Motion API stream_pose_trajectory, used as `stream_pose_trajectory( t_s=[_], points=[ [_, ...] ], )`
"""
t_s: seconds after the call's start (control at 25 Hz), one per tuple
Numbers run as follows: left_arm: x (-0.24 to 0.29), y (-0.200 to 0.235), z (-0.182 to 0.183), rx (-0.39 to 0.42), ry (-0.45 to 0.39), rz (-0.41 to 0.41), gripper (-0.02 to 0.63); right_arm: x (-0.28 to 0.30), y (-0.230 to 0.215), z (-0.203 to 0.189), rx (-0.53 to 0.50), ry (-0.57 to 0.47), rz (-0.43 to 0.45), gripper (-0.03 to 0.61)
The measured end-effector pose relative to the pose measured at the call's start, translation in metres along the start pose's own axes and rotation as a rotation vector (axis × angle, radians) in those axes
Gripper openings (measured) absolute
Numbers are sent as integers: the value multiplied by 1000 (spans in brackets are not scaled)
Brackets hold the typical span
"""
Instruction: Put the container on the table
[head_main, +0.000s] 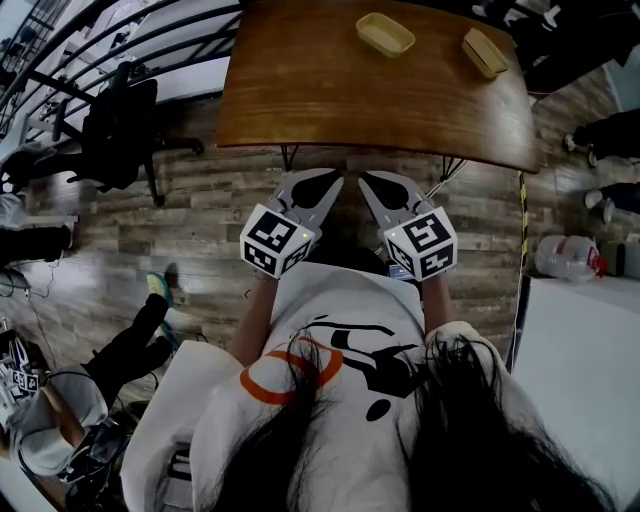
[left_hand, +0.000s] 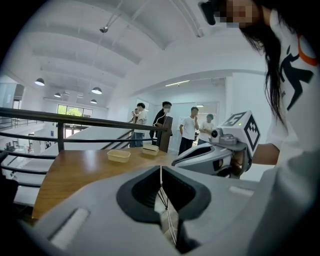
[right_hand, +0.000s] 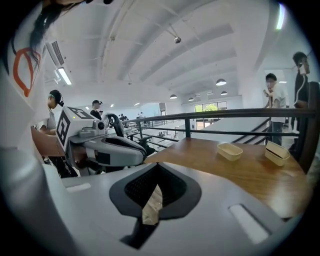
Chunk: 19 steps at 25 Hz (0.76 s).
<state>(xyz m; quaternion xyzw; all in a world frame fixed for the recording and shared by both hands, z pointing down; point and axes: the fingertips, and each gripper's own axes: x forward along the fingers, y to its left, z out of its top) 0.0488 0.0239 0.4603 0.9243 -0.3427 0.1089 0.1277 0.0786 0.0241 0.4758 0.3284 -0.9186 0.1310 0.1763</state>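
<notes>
The head view shows a plank floor (head_main: 200, 230) across the middle. A black office chair (head_main: 122, 120) stands at 10 o'clock, with a dark railing (head_main: 90, 35) beyond it at 11. A white jug (head_main: 563, 257) with a red cap sits at 3 o'clock, near a pale slab (head_main: 585, 360) at 4. At 8 o'clock a leg in dark trousers ends in a teal shoe (head_main: 157, 288). In the left gripper view people (left_hand: 189, 129) stand near the centre, with round lamps (left_hand: 97, 90) at 10 o'clock.

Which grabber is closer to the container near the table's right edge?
Right. The right gripper is short of the table, the container beyond it to the right; the left gripper sits farther left.
</notes>
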Motion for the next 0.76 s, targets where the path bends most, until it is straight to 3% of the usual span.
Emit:
stream_pose_trajectory(
  t_s=[0.76],
  points=[
    [2, -4, 4, 24, -16, -9, 2, -1, -3, 2, -15, -8, -3, 20]
  ],
)
